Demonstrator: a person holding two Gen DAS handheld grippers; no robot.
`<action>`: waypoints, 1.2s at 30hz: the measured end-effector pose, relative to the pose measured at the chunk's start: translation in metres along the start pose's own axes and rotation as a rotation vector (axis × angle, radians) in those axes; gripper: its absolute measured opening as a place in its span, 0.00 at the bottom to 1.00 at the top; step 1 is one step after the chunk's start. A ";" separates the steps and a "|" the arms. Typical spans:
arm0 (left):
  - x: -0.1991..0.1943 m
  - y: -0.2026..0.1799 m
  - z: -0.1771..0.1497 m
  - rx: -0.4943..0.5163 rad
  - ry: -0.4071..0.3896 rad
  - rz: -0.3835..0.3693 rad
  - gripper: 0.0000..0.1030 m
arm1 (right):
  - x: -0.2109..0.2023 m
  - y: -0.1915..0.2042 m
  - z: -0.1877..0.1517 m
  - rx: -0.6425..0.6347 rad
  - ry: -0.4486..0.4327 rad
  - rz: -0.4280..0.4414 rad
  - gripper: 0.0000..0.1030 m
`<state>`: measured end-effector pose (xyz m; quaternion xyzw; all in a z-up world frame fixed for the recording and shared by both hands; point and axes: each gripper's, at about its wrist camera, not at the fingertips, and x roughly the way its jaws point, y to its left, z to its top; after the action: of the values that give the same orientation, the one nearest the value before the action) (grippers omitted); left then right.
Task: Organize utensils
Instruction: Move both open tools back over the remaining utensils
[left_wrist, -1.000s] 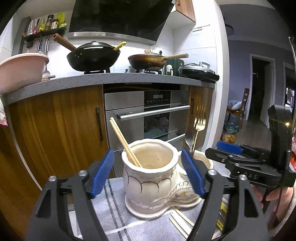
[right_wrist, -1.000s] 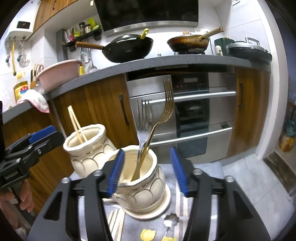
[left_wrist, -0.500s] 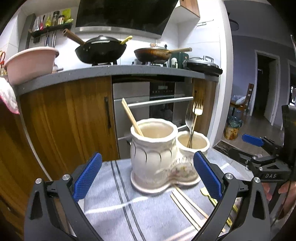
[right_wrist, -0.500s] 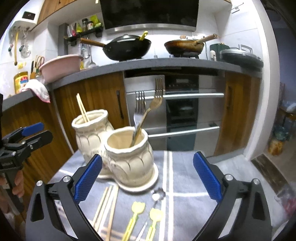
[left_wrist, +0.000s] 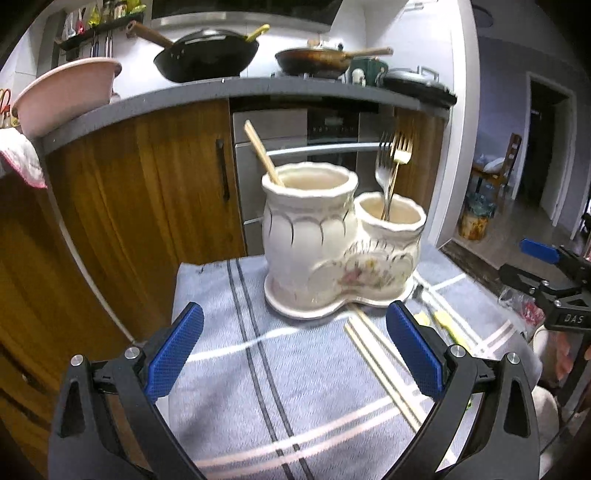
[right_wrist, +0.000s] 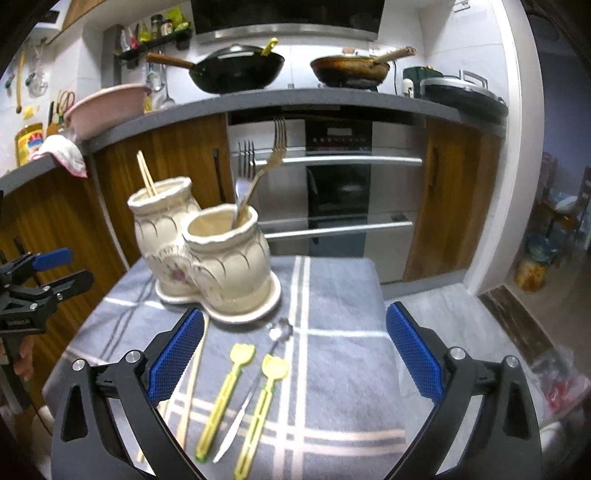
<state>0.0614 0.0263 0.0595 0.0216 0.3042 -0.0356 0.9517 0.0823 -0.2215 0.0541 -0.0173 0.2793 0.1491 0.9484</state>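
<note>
While both claws stand wide open with nothing between their blue pads, the left claw (left_wrist: 294, 354) and the right claw (right_wrist: 294, 354) hang over the near part of a table covered by a grey striped cloth (right_wrist: 332, 354). At the far side of the cloth sits a cream double holder (left_wrist: 332, 254) on its own saucer. Its taller left pot holds chopsticks (left_wrist: 260, 153) leaning left; its lower right pot holds two forks (right_wrist: 271, 162), one silver, one gold. Loose on the cloth near the right claw lie two yellow plastic picks (right_wrist: 225, 395), a thin metal spoon (right_wrist: 255, 384) between them, and more chopsticks (right_wrist: 194, 373) to their left, running under that claw's left finger.
</note>
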 end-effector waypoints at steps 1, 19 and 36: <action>0.002 -0.001 -0.002 0.003 0.011 0.006 0.95 | 0.001 -0.001 -0.002 -0.002 0.007 -0.005 0.95; 0.055 -0.036 -0.051 0.000 0.327 0.022 0.95 | 0.037 -0.001 -0.039 -0.009 0.246 -0.046 0.95; 0.066 -0.048 -0.062 -0.002 0.387 0.015 0.95 | 0.047 0.002 -0.051 -0.012 0.308 -0.044 0.95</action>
<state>0.0753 -0.0214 -0.0304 0.0293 0.4813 -0.0233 0.8757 0.0924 -0.2125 -0.0134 -0.0516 0.4203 0.1257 0.8972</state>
